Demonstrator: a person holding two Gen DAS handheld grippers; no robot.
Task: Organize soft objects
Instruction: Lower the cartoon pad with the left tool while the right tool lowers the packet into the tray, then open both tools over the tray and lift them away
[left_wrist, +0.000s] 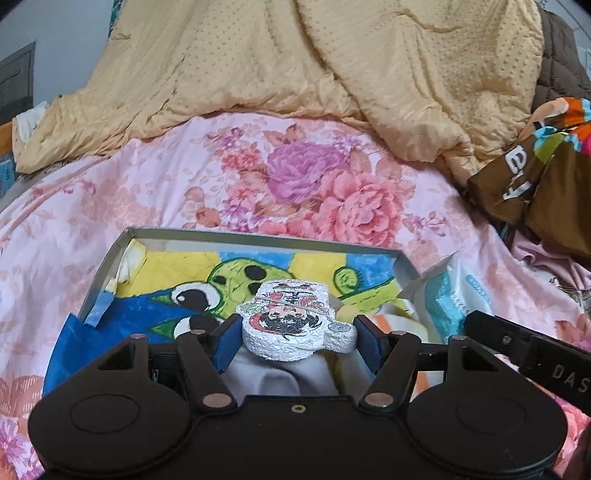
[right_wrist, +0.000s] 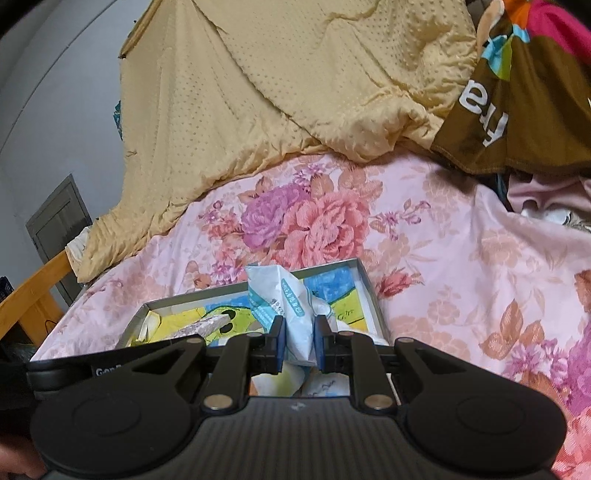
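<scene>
Left gripper (left_wrist: 295, 330): blue pads clamped on either side of one flat white foam-like cutout (left_wrist: 295, 319) printed with a cartoon figure, held face-up just ahead of the fingers and above the box. A grey cloth (left_wrist: 277, 373) lies under it, close to the gripper body.

Right gripper (right_wrist: 298, 341): jaws nearly together, pinching the lower end of one crumpled white-and-teal tissue packet (right_wrist: 284, 306); the packet stands up between the pads, over the right half of the box.

Container: one shallow open box (left_wrist: 258, 236) with grey walls, resting on the bed. Its bottom shows a green cartoon creature on yellow and blue (left_wrist: 236, 275).

Beyond: pink floral bedsheet (left_wrist: 314, 184), then one rumpled yellow dotted quilt (left_wrist: 295, 62). Far right, one brown printed fabric item (left_wrist: 532, 177).
</scene>
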